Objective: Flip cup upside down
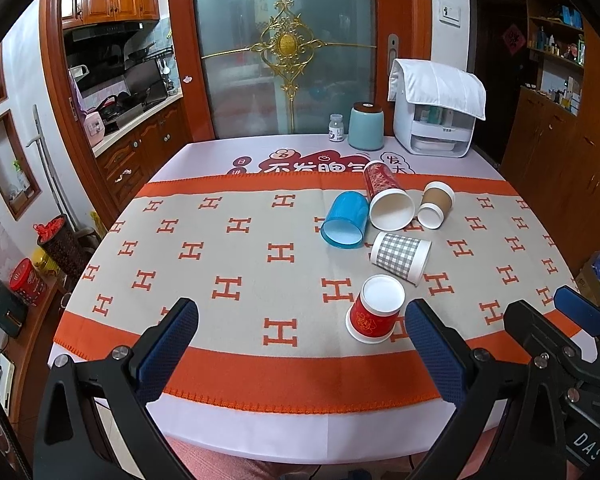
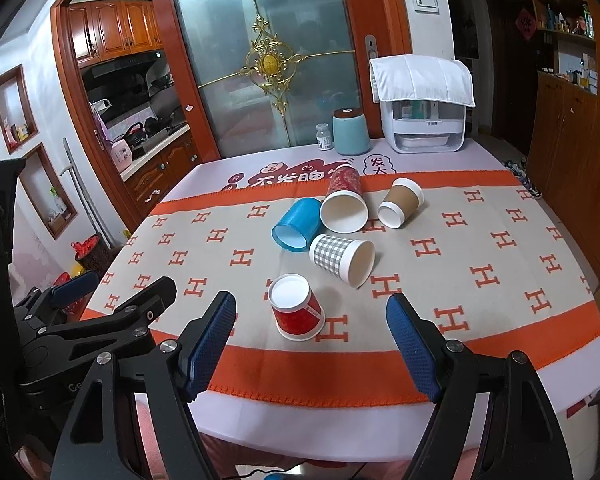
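Observation:
A small red paper cup (image 1: 375,309) (image 2: 296,307) stands upside down, white base up, near the table's front edge. Behind it a grey checked cup (image 1: 401,257) (image 2: 342,259), a blue plastic cup (image 1: 346,220) (image 2: 297,223), a tall red cup (image 1: 388,200) (image 2: 344,202) and a brown sleeved cup (image 1: 436,204) (image 2: 400,202) lie on their sides. My left gripper (image 1: 300,312) is open and empty, left of the red cup. My right gripper (image 2: 312,312) is open and empty, with the red cup just beyond its fingertips.
The table carries an orange and grey H-patterned cloth (image 1: 228,264). At the far edge stand a teal canister (image 1: 366,126), a small bottle (image 1: 335,128) and a white appliance under a towel (image 1: 436,120). The right gripper shows at the right in the left wrist view (image 1: 556,320).

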Demonstrator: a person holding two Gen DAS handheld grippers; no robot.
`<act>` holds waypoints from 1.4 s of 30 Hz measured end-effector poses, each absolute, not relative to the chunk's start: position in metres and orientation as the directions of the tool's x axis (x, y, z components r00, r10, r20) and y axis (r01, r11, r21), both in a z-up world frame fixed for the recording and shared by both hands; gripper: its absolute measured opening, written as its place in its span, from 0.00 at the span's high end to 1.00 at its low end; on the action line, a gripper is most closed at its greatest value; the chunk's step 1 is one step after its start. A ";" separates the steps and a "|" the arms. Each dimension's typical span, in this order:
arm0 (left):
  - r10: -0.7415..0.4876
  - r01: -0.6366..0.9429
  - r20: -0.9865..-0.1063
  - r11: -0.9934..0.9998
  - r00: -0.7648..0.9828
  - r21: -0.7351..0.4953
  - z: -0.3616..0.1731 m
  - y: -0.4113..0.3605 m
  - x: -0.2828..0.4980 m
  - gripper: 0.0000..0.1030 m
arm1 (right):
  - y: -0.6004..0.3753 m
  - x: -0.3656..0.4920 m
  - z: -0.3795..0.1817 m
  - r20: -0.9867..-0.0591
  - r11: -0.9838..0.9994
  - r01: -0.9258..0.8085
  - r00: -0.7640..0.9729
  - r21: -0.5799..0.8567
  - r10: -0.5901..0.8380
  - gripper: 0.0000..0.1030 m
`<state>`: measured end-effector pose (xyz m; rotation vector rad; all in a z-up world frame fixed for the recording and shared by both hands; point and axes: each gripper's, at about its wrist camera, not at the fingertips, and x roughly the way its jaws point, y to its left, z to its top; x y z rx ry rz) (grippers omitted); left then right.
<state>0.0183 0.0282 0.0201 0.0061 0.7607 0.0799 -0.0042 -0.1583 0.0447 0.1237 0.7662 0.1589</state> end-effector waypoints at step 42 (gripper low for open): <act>0.075 -0.070 -0.692 0.997 0.718 0.034 0.018 0.031 0.017 0.01 | -0.156 -0.004 0.039 -0.679 0.981 -0.097 0.709 0.169 0.188 0.23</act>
